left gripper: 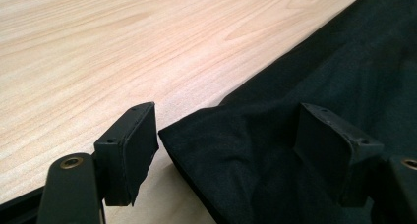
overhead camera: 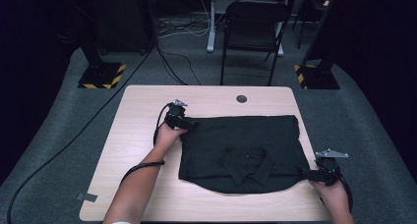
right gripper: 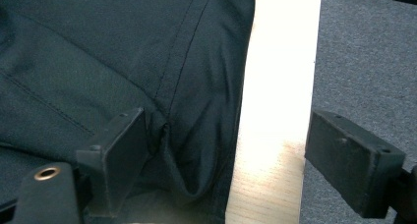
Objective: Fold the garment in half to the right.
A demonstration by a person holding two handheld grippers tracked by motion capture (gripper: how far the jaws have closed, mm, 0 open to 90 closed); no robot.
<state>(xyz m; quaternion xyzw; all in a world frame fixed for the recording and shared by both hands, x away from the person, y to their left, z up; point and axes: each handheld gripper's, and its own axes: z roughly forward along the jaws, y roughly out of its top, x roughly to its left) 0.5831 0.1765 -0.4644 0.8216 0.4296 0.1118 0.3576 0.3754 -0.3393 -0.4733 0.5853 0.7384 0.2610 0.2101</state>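
Your left gripper point(overhead camera: 183, 123) sits at the far-left corner of the black shirt point(overhead camera: 241, 153), jaws spread with the fabric corner point(left gripper: 196, 135) between them but the pads not pressing on it; one pad rides over the cloth, the other over bare wood; if you pinch from here you may catch just the top layer, or only the tip, and the fold peels apart when you lift. Your right gripper point(overhead camera: 314, 175) is at the shirt's near-right corner, jaws wide open; one pad is against the seam bulge point(right gripper: 172, 150), the other hangs past the table's right edge point(right gripper: 275, 111) over the carpet point(right gripper: 364, 52); close now and you may grab a thin ridge that slips out, or drag the hem off the edge. The shirt lies folded, collar up, right of centre on the table point(overhead camera: 147, 135), its right side almost at the right edge, its hem short of the near edge. Room: plenty of bare wood along the left side and far edge; almost none on the right; shift work leftward; keep the trailing cable point(overhead camera: 160, 123) off the cloth.
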